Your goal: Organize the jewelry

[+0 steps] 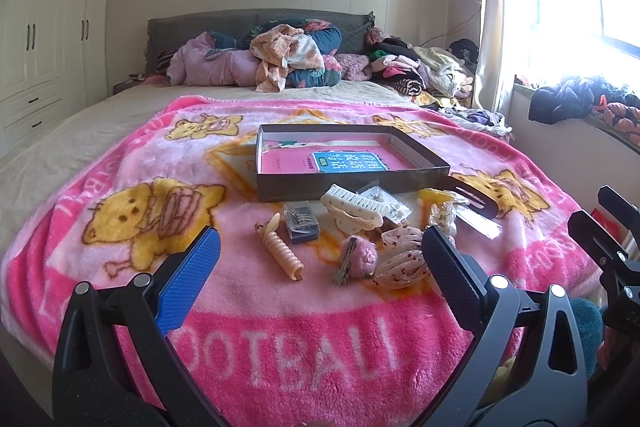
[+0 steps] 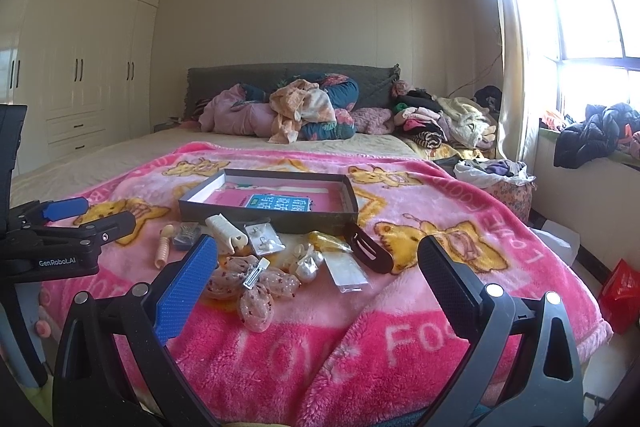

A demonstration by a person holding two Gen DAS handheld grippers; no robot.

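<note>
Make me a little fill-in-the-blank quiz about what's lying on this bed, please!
1. The hair clips lie on a blanket that is mostly ____ in colour.
2. The dark box has no lid on and holds a ____ with a blue label.
3. Both claws, left claw and right claw, hold ____.
4. The spiral hair tie lies ____ the box.

Missing words: pink; book; nothing; outside

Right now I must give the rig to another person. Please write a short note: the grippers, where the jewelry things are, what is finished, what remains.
Left gripper: open, empty, above the blanket.
Right gripper: open, empty, near the same pile.
Things: all loose on the blanket in front of the box: white claw clip, spiral hair tie, pink pompom clip, dotted bow, black clip, small packets.
Done: nothing sorted yet; the box holds only a pink book.
Left: move every piece into the box.
</note>
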